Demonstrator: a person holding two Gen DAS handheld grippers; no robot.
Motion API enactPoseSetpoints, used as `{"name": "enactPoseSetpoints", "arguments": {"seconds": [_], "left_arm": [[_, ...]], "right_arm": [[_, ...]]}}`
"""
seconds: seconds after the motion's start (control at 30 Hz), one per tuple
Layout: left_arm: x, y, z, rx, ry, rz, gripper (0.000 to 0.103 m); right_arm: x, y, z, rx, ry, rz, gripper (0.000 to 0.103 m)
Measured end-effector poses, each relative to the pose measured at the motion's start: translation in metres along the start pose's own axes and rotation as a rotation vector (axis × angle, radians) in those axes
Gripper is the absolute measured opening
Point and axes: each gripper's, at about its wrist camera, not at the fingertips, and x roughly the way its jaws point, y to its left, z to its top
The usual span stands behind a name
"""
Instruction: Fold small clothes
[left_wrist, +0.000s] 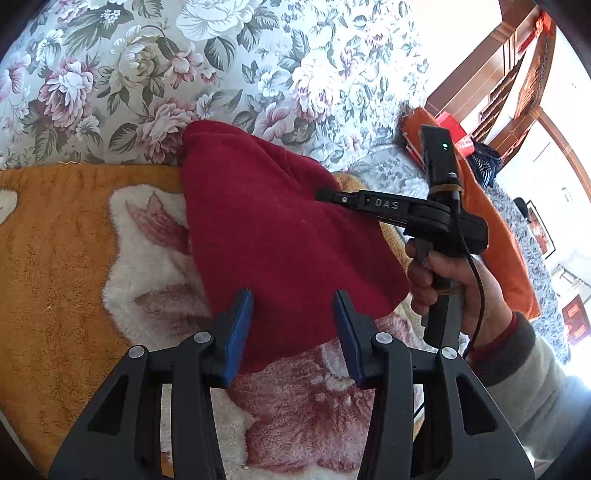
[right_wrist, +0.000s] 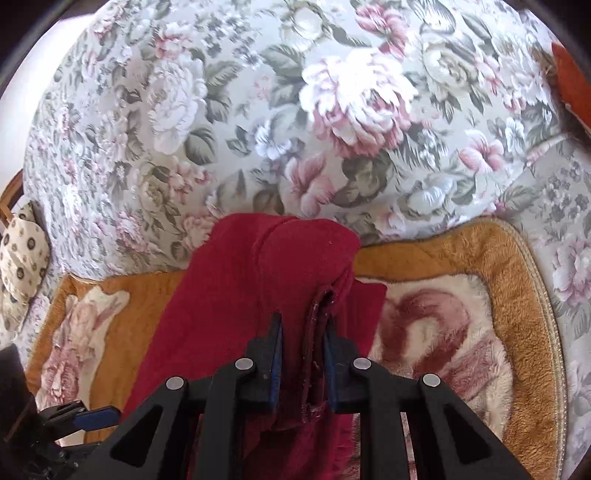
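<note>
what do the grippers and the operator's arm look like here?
Both grippers, left gripper and right gripper, are black plastic linkages with silver pivot pins and blue finger pads. The right one reads "DAS", carries a green LED and black cable. Right hand: bare, grey cuff, red lining.

The floral cushion (right_wrist: 295, 110) walls the far side behind the red garment (left_wrist: 280, 229); orange blanket (left_wrist: 55, 258) leftward lies open.

red garment (right_wrist: 258, 295) bottom cut off, blanket (right_wrist: 461, 332) partly covered
</note>
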Motion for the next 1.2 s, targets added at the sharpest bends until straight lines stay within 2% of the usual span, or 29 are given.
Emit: {"name": "enactPoseSetpoints", "arguments": {"seconds": [0.07, 0.1, 0.13, 0.3, 0.43, 0.47, 0.5, 0.53, 0.63, 0.7, 0.77, 0.83, 0.93, 1.0, 1.2], "left_arm": [[0.005, -0.002, -0.002, 0.030, 0.016, 0.037, 0.043], [0.005, -0.003, -0.002, 0.036, 0.017, 0.052, 0.043], [0.004, -0.003, -0.002, 0.036, 0.016, 0.055, 0.043], [-0.003, 0.001, -0.003, 0.027, -0.002, 0.063, 0.043], [0.002, 0.001, -0.004, 0.019, 0.011, 0.079, 0.043], [0.004, -0.001, -0.005, 0.028, 0.015, 0.089, 0.044], [0.005, -0.002, -0.006, 0.037, 0.015, 0.102, 0.047], [0.006, -0.005, -0.007, 0.047, 0.014, 0.110, 0.053], [0.008, -0.009, -0.011, 0.052, 0.014, 0.115, 0.056], [0.012, -0.012, -0.013, 0.072, 0.023, 0.126, 0.061], [0.018, -0.015, -0.015, 0.095, 0.033, 0.155, 0.063], [0.024, -0.014, -0.016, 0.096, 0.048, 0.177, 0.063], [0.021, -0.011, -0.016, 0.075, 0.040, 0.182, 0.063], [0.017, -0.011, -0.014, 0.077, 0.020, 0.201, 0.063], [0.010, -0.014, -0.011, 0.101, -0.026, 0.277, 0.063]], "right_arm": [[0.008, -0.006, -0.005, 0.011, -0.004, -0.006, 0.023], [0.002, -0.007, -0.006, 0.022, -0.022, -0.005, 0.034], [-0.008, -0.008, -0.008, 0.040, -0.041, -0.008, 0.037], [-0.068, -0.004, -0.037, 0.046, -0.078, 0.105, 0.048], [-0.070, 0.019, -0.068, -0.012, -0.025, 0.169, 0.048], [-0.066, 0.026, -0.074, -0.043, -0.015, 0.179, 0.044], [-0.061, 0.033, -0.079, -0.079, -0.007, 0.157, 0.017], [-0.056, 0.039, -0.083, -0.107, 0.005, 0.104, 0.006], [-0.064, 0.032, -0.090, -0.079, -0.010, 0.092, 0.006], [-0.072, 0.027, -0.095, -0.070, -0.025, 0.078, 0.006], [-0.057, 0.022, -0.103, -0.069, 0.020, 0.044, 0.006], [-0.038, 0.016, -0.108, -0.036, 0.049, 0.046, 0.006], [-0.046, 0.014, -0.108, 0.000, 0.022, 0.066, 0.006], [-0.060, 0.012, -0.107, 0.010, 0.006, 0.061, 0.011], [-0.098, 0.018, -0.093, 0.020, -0.118, 0.068, 0.013]]}}
